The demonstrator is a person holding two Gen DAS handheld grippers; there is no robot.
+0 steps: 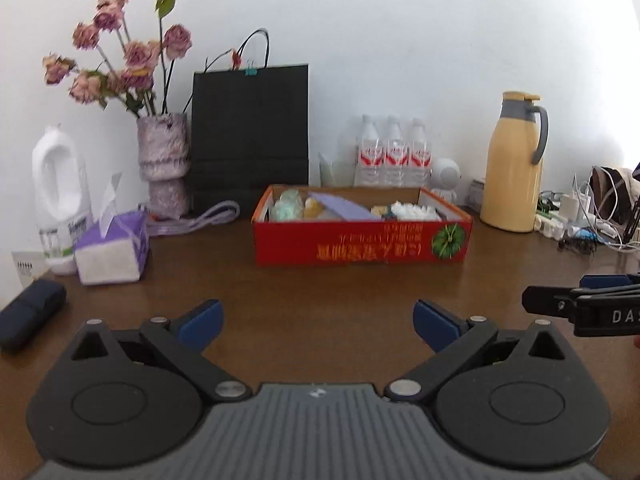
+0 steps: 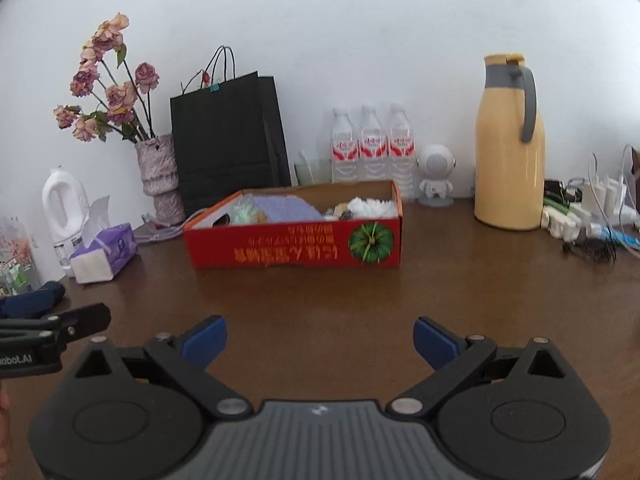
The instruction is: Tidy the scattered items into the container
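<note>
Fingers of the left gripper (image 1: 318,326) and the right gripper (image 2: 320,342) are spread wide with nothing between them, both poised over bare wood at the near edge of the bench (image 1: 320,288). Each gripper appears at the margin of the other's view, the two side by side. Against the far wall stands a black paper bag (image 1: 250,132), with a vase of dried roses (image 1: 164,160) to its left and a yellow thermos jug (image 1: 512,164) well to its right. The red cardboard box (image 1: 360,240), the container, sits mid-bench in front of the bag; it already holds a lilac cloth (image 1: 340,206), a pale green item (image 1: 286,208) and a white fluffy item (image 1: 412,211). Three water bottles (image 1: 394,152) stand behind the box. At far left are a white detergent bottle (image 1: 60,192) and, just beside it, a purple tissue pack (image 1: 114,246). A small white round figurine (image 1: 444,178) stands between the bottles and the jug.
</note>
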